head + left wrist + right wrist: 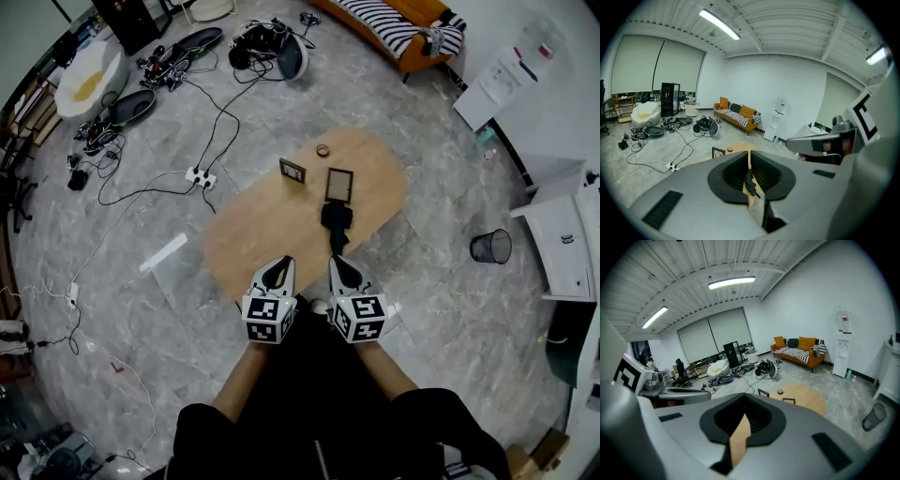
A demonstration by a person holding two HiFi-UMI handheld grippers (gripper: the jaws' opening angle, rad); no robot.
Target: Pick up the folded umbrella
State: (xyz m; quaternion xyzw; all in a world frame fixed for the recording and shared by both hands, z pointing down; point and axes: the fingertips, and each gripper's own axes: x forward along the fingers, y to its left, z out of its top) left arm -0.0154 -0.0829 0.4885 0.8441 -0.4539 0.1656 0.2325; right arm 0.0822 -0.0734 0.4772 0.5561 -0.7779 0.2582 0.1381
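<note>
Your right gripper (343, 270) and left gripper (279, 269) are both clenched, empty. The folded umbrella (336, 225) lies on the wooden table (253, 234), just ahead of the right. Advancing unopened risks shoving it into the small frame (339, 184) behind.

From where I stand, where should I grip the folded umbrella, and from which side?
Probably across its narrow near end: the folded umbrella lies flat on the table, lengthwise toward you, so come from the near edge with the right gripper.
</note>
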